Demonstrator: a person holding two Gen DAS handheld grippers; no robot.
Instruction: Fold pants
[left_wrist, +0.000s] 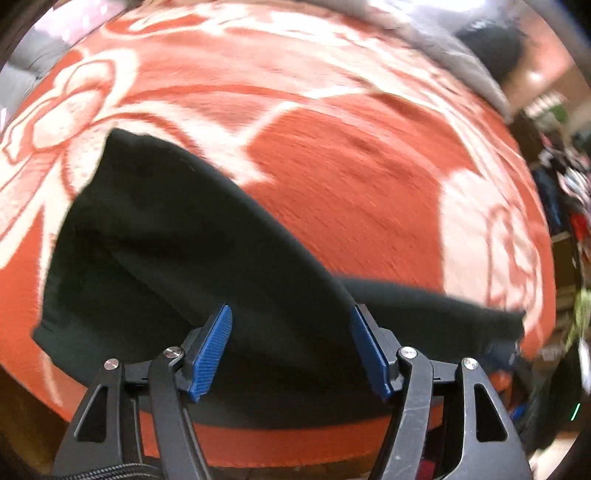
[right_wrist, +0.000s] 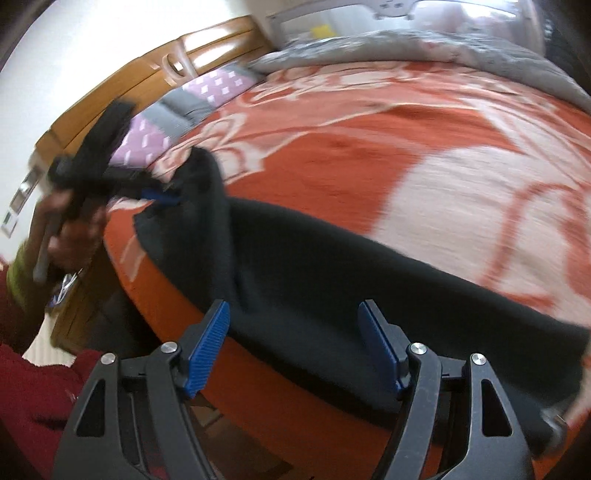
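Both grippers, left (left_wrist: 291, 347) and right (right_wrist: 293, 345), stand with blue pads spread apart and nothing clamped between them. Ahead of them spreads an orange-and-cream patterned blanket (left_wrist: 351, 177) covering the bed. Black pants (right_wrist: 314, 266) lie folded along its near edge, just beyond the fingertips. No readable writing or brand shows; motion blurs much.

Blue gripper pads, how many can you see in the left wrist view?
2. One blue pad stands lower left, the other lower right, apart over the black pants. More may be hidden in the blur at the far right.
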